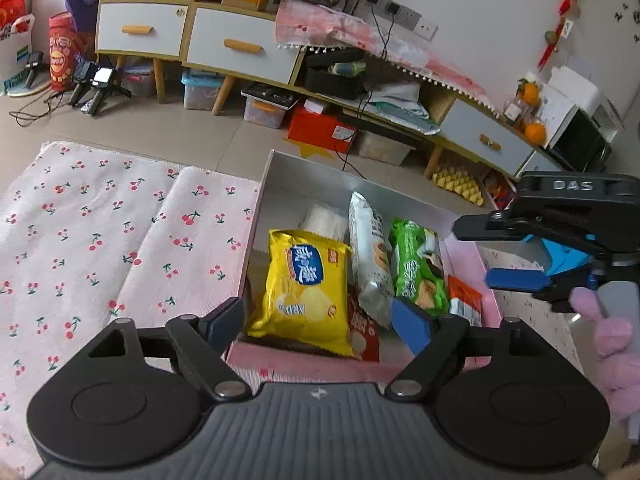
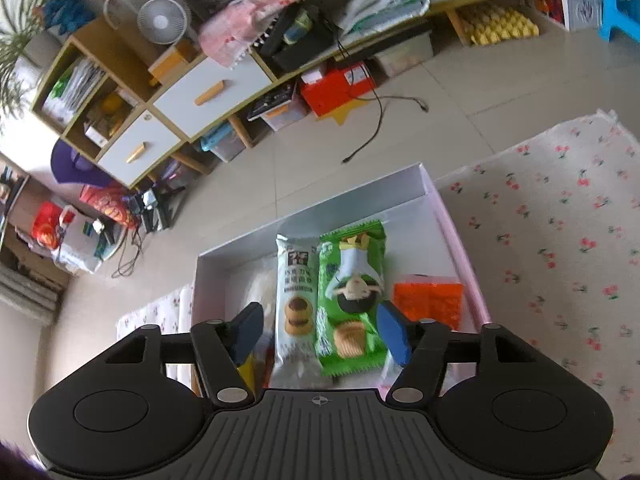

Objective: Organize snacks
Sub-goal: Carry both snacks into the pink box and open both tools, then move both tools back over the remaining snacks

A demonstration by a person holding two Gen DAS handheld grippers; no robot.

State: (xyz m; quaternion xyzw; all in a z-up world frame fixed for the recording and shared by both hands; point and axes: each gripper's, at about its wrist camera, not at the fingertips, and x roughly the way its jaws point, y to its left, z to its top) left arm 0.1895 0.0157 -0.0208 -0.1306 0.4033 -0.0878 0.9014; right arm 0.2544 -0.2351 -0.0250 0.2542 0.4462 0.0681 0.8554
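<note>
A pink box point(image 1: 276, 168) with a white inside stands on the cherry-print cloth and holds several snack packs: a yellow chip bag point(image 1: 304, 288), a white biscuit pack point(image 1: 370, 256), a green biscuit pack point(image 1: 418, 266), an orange pack point(image 1: 464, 296) and a red pack point(image 1: 364, 332) under the yellow one. My left gripper point(image 1: 320, 322) is open above the box's near edge, empty. My right gripper point(image 1: 496, 256) shows at the right of the left wrist view, open. In the right wrist view it point(image 2: 320, 334) hovers open over the white pack point(image 2: 294, 300) and green pack point(image 2: 352, 292), beside the orange pack point(image 2: 428, 300).
The cherry-print cloth point(image 1: 100, 232) spreads left of the box and also right of it point(image 2: 560, 248). A low cabinet point(image 1: 240, 48) with drawers, storage bins and a red box point(image 1: 320, 128) lines the far wall. Cables lie on the tiled floor point(image 2: 380, 120).
</note>
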